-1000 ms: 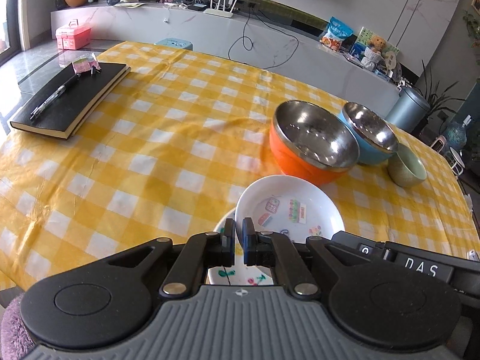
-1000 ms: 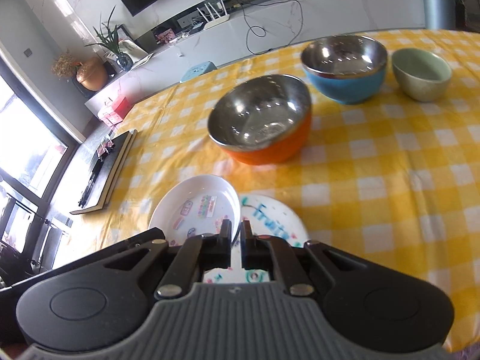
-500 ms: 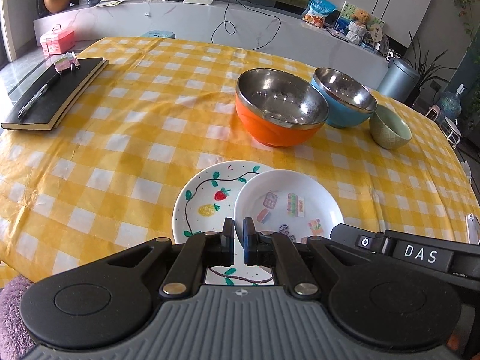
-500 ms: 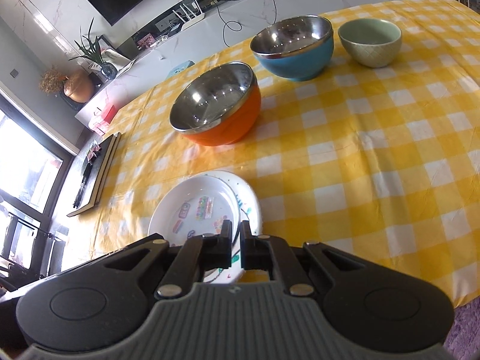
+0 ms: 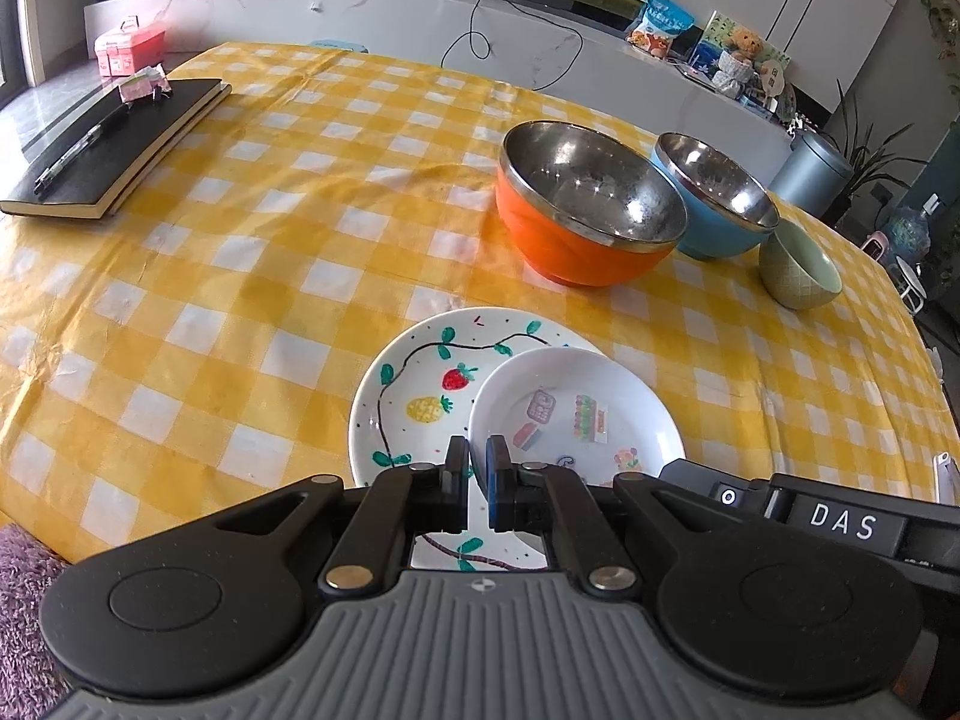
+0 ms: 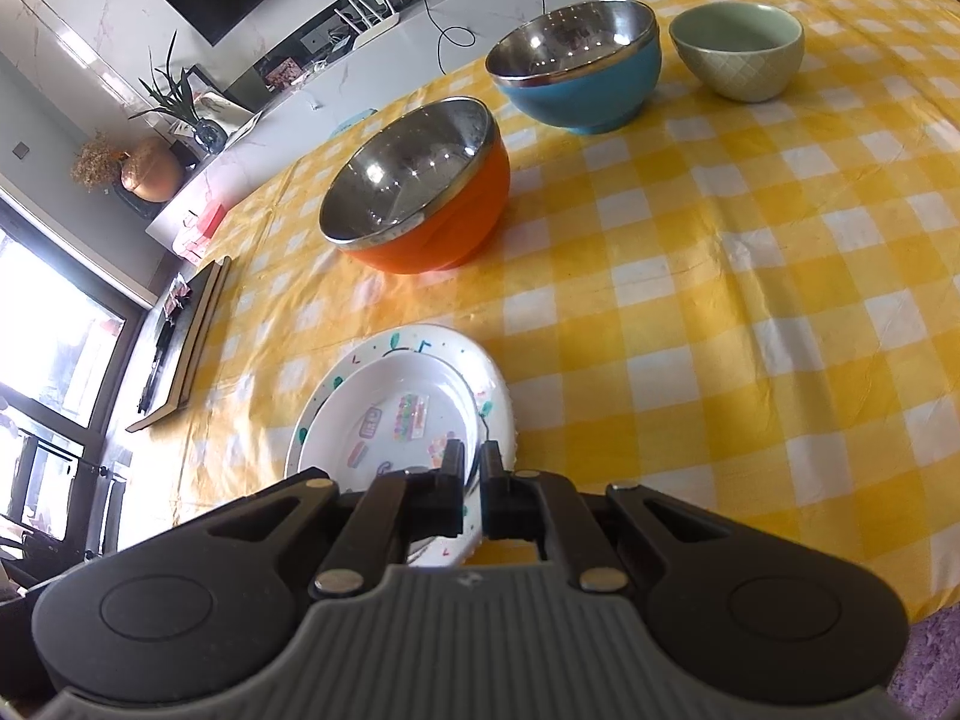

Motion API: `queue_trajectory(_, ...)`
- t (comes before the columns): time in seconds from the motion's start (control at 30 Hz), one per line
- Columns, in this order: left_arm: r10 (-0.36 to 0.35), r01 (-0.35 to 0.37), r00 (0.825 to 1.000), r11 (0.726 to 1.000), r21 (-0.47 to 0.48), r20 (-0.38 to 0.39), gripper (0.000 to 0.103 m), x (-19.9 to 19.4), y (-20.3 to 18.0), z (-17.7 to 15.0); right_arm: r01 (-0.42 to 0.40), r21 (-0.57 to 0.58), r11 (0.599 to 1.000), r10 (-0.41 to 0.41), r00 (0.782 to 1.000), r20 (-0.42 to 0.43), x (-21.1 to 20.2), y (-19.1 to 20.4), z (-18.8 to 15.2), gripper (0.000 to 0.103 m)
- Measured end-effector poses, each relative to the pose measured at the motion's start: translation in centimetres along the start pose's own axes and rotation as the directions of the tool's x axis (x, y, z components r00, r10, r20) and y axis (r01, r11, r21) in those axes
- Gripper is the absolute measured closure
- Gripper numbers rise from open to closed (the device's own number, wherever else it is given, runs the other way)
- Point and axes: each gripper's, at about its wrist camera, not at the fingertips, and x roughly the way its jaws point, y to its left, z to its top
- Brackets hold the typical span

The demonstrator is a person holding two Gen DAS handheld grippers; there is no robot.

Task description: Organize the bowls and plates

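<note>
A small white plate with stickers (image 5: 570, 414) lies over the right part of a larger white plate painted with fruit and a vine (image 5: 420, 384). My left gripper (image 5: 478, 468) is shut on the small plate's near left rim. My right gripper (image 6: 474, 468) is shut on the same small plate (image 6: 390, 420) at its right rim, above the fruit plate (image 6: 492, 384). Behind stand an orange steel-lined bowl (image 5: 588, 204), a blue steel-lined bowl (image 5: 714, 198) and a small green bowl (image 5: 798, 264). They also show in the right wrist view: orange bowl (image 6: 420, 186), blue bowl (image 6: 576, 66), green bowl (image 6: 738, 51).
The table has a yellow checked cloth (image 5: 240, 240). A black notebook with a pen (image 5: 114, 144) lies at the far left. A white counter with a router and cables (image 5: 420, 6) runs behind the table. A purple rug (image 5: 24, 588) lies below the near edge.
The small plate has moved over the fruit plate and lower toward it. Both grippers stay shut on it.
</note>
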Motion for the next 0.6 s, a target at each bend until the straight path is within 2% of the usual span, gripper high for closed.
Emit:
queue_trajectory(0.3,0.062,-0.062,0.998,0.998,0.005,0.020,0.098,0.4,0.9,0.2,-0.014,-0.033,0.999,0.013,1.000,-0.011,1.5,1.4,-0.1,0.101)
queue_trajectory(0.6,0.079,-0.079,0.997,0.997,0.018,0.013,0.097,1.4,1.2,0.0,0.003,-0.056,0.998,-0.004,1.000,-0.025,2.8,1.5,-0.5,0.100)
